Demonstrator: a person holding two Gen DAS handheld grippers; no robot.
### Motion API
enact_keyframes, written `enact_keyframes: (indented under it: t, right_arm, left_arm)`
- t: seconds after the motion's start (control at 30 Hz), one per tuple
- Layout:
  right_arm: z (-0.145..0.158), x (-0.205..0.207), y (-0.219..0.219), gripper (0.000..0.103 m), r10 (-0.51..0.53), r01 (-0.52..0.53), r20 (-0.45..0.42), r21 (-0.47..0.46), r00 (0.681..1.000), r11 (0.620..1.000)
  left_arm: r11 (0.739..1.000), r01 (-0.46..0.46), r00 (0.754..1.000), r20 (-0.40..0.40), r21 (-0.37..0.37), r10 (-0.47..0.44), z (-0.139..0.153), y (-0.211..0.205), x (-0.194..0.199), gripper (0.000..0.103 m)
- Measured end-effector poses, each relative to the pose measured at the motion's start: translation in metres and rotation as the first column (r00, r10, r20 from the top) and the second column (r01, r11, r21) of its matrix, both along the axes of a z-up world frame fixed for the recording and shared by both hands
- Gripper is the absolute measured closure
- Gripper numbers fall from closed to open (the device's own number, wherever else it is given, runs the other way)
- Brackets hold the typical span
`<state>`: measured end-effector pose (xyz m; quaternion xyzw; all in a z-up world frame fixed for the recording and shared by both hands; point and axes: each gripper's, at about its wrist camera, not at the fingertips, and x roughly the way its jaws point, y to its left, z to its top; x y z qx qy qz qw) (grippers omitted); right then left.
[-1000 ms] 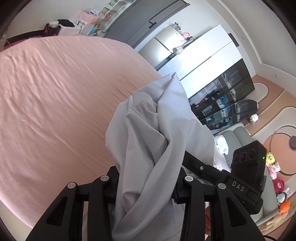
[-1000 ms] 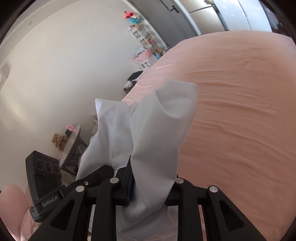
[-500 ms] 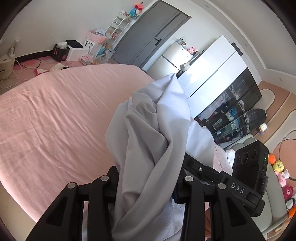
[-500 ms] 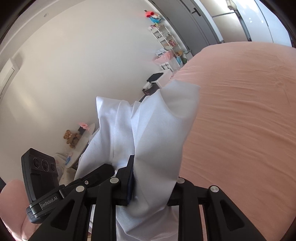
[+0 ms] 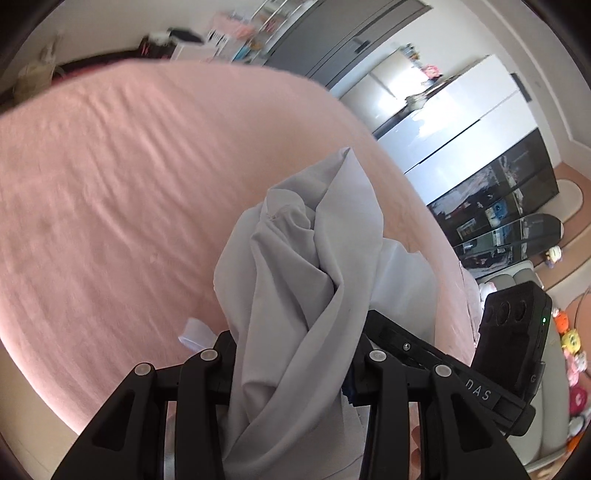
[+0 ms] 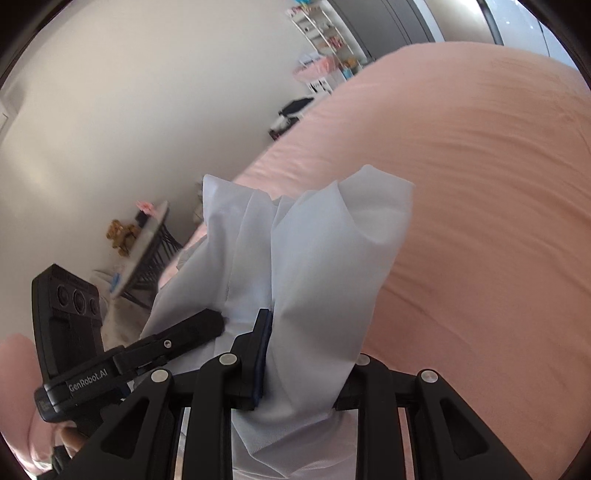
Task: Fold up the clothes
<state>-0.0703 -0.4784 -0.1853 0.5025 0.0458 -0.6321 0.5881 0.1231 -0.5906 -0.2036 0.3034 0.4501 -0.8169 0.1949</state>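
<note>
A white garment [image 5: 295,273] is bunched up and pinched between the black fingers of my left gripper [image 5: 293,354], which is shut on it. Its other end [image 6: 317,266] rises from my right gripper [image 6: 299,369], also shut on the cloth. Both grippers hang above a bed with a pink sheet [image 5: 122,199]. In the left wrist view the right gripper's body [image 5: 513,332] sits close at the right. The left gripper's body [image 6: 70,325] shows at the left of the right wrist view. A small white corner [image 5: 194,332] of the garment hangs below the left fingers.
The pink sheet [image 6: 480,184] fills most of both views. White and dark glass cabinets [image 5: 480,158] and a grey door [image 5: 332,33] stand past the bed. A small table with a teddy bear [image 6: 122,232] stands by the white wall.
Both cameras have tipped down toward the bed; the sheet fills more of each view. The garment stays clamped in both grippers, and a white corner now hangs below the left fingers.
</note>
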Motion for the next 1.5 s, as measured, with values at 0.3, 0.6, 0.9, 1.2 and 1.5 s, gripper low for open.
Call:
enact_keyframes:
  t: [0.3,0.6,0.9,1.2,1.5]
  right_arm:
    - [-0.032,0.001,0.004,0.077,0.009,-0.006,-0.035,0.084,0.999,0.996]
    - [-0.036,-0.006,0.016,0.013,-0.017,0.036,-0.128,0.148,0.992,0.988]
    - [0.027,0.008,0.052,0.013,-0.050,0.091,-0.233,0.168,0.971,0.981]
    - [0.111,0.042,0.084,0.013,0.019,0.059,-0.372,0.198,0.928,0.979]
    - [0.184,0.078,0.130,0.013,0.025,0.055,-0.424,0.176,0.906,0.983]
  left_arm:
    - [1.000,0.019,0.995,0.098,0.012,-0.020,-0.032,0.004,-0.004,0.040]
    - [0.998,-0.042,0.987,0.151,-0.057,0.050,-0.019,0.016,0.005,0.037]
    - [0.978,-0.118,0.969,0.196,-0.173,0.152,0.032,0.048,0.023,0.003]
    - [0.968,-0.135,0.979,0.120,-0.212,0.163,0.101,0.075,0.041,0.000]
    - [0.907,-0.091,0.987,0.086,-0.411,0.138,0.180,0.120,0.056,0.000]
